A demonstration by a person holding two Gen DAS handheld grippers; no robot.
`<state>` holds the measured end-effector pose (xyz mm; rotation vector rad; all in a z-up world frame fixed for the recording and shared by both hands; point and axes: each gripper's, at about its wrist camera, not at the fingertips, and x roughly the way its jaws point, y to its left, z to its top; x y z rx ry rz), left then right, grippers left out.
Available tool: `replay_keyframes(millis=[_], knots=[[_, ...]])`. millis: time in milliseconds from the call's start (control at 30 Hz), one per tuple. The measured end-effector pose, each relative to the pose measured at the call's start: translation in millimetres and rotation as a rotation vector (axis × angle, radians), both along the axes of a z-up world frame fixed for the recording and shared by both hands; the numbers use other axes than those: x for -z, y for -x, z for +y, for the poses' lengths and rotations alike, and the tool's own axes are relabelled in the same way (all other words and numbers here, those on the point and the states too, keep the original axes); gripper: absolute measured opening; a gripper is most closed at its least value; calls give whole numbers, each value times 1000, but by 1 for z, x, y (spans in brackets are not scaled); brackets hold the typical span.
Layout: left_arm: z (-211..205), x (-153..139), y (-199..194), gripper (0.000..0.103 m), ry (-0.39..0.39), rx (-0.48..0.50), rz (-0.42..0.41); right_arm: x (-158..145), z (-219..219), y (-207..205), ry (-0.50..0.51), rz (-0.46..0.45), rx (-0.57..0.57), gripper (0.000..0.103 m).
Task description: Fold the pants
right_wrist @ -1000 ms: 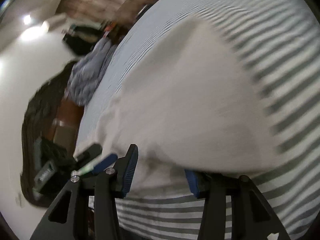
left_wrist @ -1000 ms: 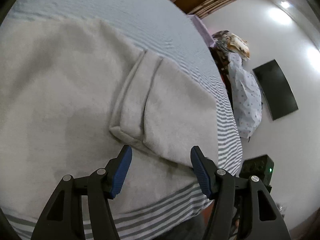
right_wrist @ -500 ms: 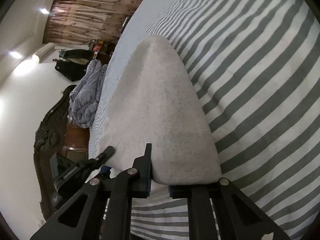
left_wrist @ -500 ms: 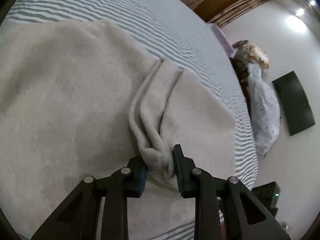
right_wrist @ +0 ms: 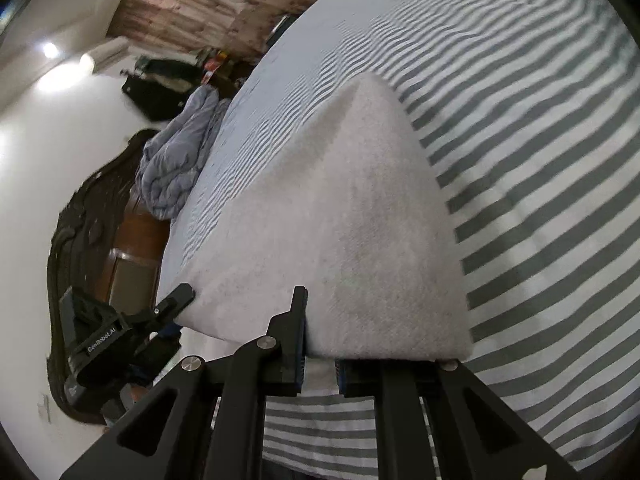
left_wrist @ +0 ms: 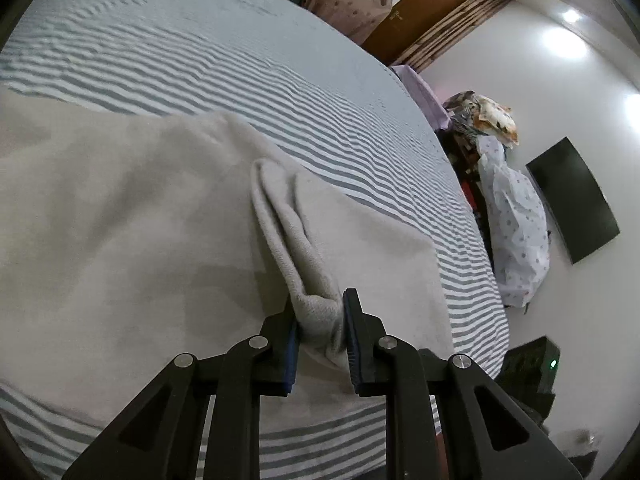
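1. The left gripper point(left_wrist: 320, 332) points downward at a slant, its jaws closing on a bunched fold of the pants point(left_wrist: 132, 232).
2. The right gripper point(right_wrist: 320, 360) also slants downward, its jaws clamped on the pants' near edge.

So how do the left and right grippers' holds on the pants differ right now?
The left gripper, jaws closing, pinches a bunched, ridged fold of the pants; the right gripper clamps a smooth flat edge. The left grip sits mid-hem, the right near a corner. Both pinch the same grey fabric.

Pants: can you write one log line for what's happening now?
left gripper: closing, pinching pants | right gripper: shut on pants | bed: under pants
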<state>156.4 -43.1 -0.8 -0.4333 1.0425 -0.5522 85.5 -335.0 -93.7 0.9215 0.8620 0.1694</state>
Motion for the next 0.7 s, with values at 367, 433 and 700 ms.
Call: replay_keyframes(millis=[367,433,700], knots=[[30,49,2,21,-73,-46,73,12,37,-6,87,58,-93,11],[30,54,1,21,-68,-48,76,13,39,-7,100,70,-96,11],[17,43,3,27,-138,-5,33,7,40,-7,115,93,-116,29]])
